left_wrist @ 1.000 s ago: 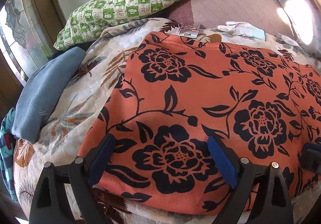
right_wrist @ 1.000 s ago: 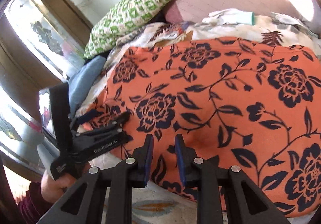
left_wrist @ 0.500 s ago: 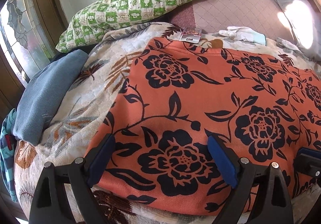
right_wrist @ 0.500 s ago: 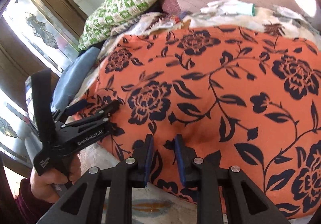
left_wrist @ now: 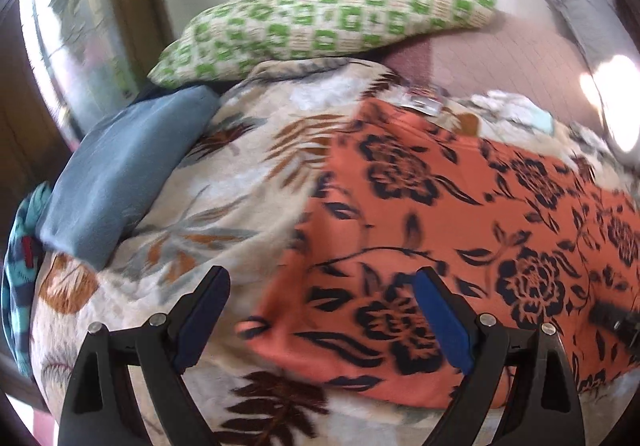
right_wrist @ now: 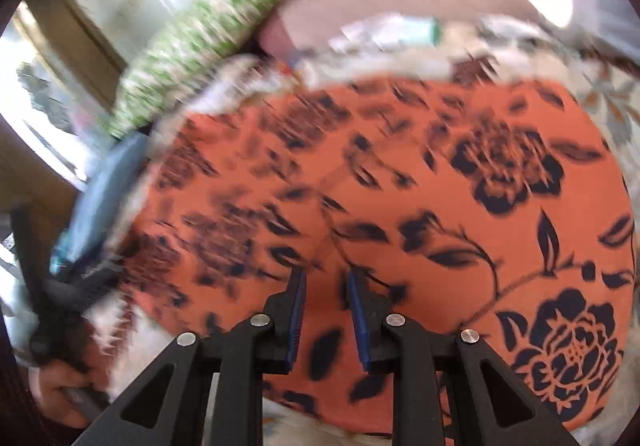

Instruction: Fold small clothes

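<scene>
Left wrist view: an orange garment [left_wrist: 460, 230] printed with dark flowers is seen spread flat on a cream leaf-patterned blanket [left_wrist: 224, 182], filling the right and lower middle of the picture. Its near left corner lies between the blue-padded fingers of the left gripper [left_wrist: 320, 310], whose jaws are held wide apart, with nothing pressed between the pads. A small clear packet [left_wrist: 424, 100] is seen at the garment's far edge. A folded blue cloth [left_wrist: 120, 174] is laid on the blanket to the left, well apart from the garment, and a striped teal item [left_wrist: 20, 278] is seen beside it at the picture's edge. A green-and-white checked pillow [left_wrist: 328, 14] rests beyond, against a pale wall. A pale bundle of cloth [left_wrist: 516, 110] lies past the garment's far right corner.

In the right wrist view, which is blurred, the same garment [right_wrist: 400, 206] is seen filling most of the frame. The right gripper [right_wrist: 326, 288] is held over the near edge of it, its jaws narrowly parted; whether cloth is pinched between the pads cannot be told. At the lower left a hand [right_wrist: 60, 390] is seen gripping the black handle of the other tool.
</scene>
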A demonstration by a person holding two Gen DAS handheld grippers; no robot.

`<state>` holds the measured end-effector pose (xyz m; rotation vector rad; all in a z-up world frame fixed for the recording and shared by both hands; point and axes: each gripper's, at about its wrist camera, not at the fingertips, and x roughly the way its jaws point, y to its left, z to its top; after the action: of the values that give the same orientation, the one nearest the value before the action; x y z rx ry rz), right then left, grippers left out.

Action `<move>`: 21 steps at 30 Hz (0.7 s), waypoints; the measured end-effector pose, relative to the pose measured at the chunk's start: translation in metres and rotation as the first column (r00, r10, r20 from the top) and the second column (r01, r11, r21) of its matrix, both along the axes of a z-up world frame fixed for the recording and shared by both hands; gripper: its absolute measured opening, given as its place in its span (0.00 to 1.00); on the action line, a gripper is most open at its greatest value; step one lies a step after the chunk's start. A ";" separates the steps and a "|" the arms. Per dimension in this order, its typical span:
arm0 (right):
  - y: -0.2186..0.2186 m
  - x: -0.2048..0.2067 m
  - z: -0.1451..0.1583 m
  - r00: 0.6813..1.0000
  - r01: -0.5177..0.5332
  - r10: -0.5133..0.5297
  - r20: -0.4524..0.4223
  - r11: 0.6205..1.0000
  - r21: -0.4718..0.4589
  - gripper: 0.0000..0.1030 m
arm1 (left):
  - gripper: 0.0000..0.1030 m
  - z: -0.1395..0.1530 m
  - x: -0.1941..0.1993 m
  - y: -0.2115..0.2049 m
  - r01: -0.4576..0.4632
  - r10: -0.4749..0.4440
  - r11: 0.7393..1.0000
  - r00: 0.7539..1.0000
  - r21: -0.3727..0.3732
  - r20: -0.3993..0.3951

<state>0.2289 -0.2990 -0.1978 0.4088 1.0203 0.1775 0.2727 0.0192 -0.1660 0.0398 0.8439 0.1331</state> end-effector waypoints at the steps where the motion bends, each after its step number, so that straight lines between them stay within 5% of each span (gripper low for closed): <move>1: 0.000 0.002 -0.004 1.000 -0.007 0.007 -0.014 1.000 0.004 0.24 | 0.91 0.002 -0.001 0.013 -0.041 0.041 0.999 0.999 -0.016 -0.011; 8: -0.011 -0.012 0.025 0.998 0.006 -0.012 0.069 0.997 0.080 0.24 | 0.91 0.002 -0.028 0.090 -0.253 0.225 0.931 0.965 -0.263 -0.131; 14: -0.017 -0.031 0.052 0.986 -0.009 -0.012 0.168 0.992 0.129 0.24 | 0.91 -0.020 -0.048 0.092 -0.307 0.229 0.849 0.947 -0.430 -0.226; 21: -0.026 -0.036 0.052 0.986 0.013 -0.036 0.161 0.990 0.141 0.24 | 0.91 -0.032 -0.025 0.062 -0.226 0.153 0.849 0.970 -0.478 -0.188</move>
<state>0.1929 -0.3248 -0.1460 0.5257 0.8436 0.2577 0.2477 0.0813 -0.1977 -0.5296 1.0051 0.0962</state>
